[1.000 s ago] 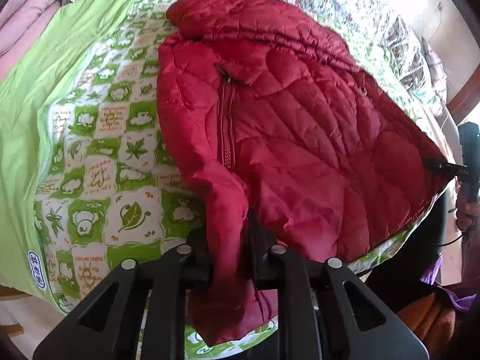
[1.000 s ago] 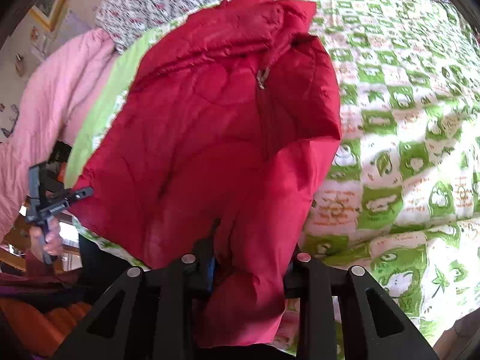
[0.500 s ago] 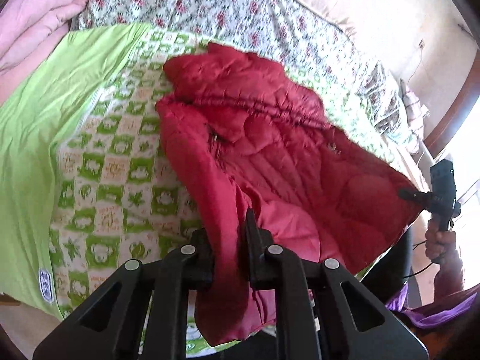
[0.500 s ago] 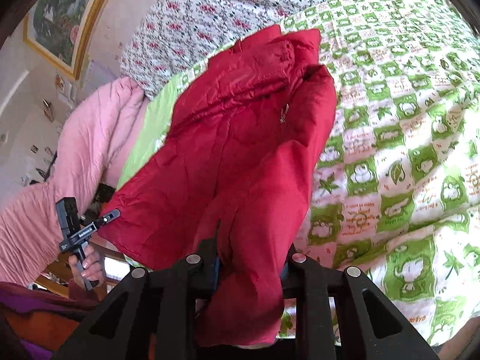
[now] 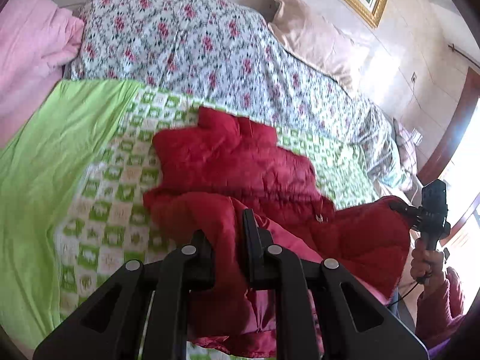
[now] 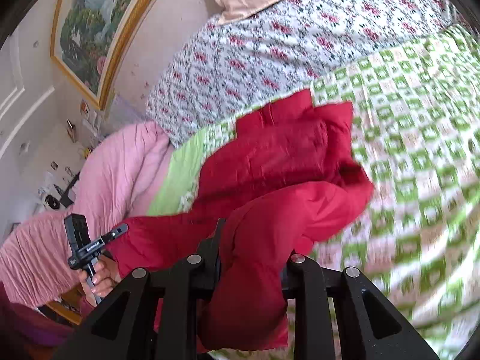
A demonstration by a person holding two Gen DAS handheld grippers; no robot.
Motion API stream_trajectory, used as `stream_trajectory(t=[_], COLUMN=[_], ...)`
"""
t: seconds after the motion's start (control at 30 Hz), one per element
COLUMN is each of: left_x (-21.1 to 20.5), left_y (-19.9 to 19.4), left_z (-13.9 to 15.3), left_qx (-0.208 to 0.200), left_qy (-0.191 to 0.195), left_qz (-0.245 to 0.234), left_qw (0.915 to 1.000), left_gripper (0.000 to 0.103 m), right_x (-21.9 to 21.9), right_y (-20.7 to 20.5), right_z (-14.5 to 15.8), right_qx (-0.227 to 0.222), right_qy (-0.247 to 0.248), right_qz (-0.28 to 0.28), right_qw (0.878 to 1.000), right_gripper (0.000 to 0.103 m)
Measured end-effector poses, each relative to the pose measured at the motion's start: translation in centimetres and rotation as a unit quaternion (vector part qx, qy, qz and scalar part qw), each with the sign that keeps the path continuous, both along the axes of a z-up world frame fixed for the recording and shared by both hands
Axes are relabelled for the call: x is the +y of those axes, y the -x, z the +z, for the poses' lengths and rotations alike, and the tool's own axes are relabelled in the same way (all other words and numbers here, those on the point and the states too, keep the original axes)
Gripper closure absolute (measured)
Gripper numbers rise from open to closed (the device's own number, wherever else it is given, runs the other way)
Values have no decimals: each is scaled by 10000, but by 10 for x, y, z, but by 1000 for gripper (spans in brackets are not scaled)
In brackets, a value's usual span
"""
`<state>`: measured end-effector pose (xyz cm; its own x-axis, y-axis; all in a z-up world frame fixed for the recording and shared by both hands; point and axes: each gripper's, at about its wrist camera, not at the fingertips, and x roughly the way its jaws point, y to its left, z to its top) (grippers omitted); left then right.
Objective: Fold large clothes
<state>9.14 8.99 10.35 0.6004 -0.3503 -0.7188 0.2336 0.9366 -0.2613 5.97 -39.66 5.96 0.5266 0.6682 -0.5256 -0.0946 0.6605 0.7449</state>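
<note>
1. Red quilted jacket (image 5: 240, 162) lies on the green-and-white checkered blanket (image 5: 99, 210), collar end toward the floral quilt (image 5: 192, 39), hem end lifted off the bed toward the cameras.
2. Left gripper (image 5: 228, 240): jaws closed to a narrow gap with a bunch of jacket fabric pinched between them; fabric hangs down below the fingers. Seen from the right wrist view, same gripper (image 6: 120, 229) bites the jacket's hem corner, held by the left hand (image 6: 96, 279).
3. Right gripper (image 6: 252, 258): a thick fold of jacket fills the gap and drapes over the far finger, so only the near finger (image 6: 217, 240) shows clearly. Jaws look clamped on the fabric. From the left wrist view, right gripper (image 5: 396, 208) grips the opposite hem corner, right hand (image 5: 426, 261) on the handle.
4. Hem stretched between the two grippers, both raised above the bed edge; lifted lower half arcs over the part lying flat.
5. Zipper pull (image 5: 319, 217) visible on the lifted section.
6. Surroundings: pink comforter (image 6: 120, 174) bunched on the left side of the bed, plain green sheet border (image 5: 45, 156) next to it, beige pillow (image 5: 312, 36) at the head beyond the floral quilt, gold-framed painting (image 6: 90, 27) on the wall.
7. Both views are motion-blurred; blanket pattern detail unreadable.
</note>
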Motion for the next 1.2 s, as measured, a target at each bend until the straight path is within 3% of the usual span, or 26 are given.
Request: stream_trajectory(t=[0.4, 0.87, 1.2], left_x=[-9, -11, -9], left_y=[-85, -178, -242], left_z=[10, -25, -60], left_qx=[-148, 232, 530], left_qy=[-2, 73, -6], left_qz=[323, 682, 936], left_qw=[9994, 9974, 9942], left_gripper=[91, 91, 91], right_x=[-16, -19, -29], right_y=[-94, -172, -223], right_z=[-2, -45, -90], right_qx=[-39, 236, 715], right_qy=[-27, 98, -6], right_qz=[-551, -930, -1300], right_qw=[9985, 9953, 9889], right_gripper=[82, 82, 82])
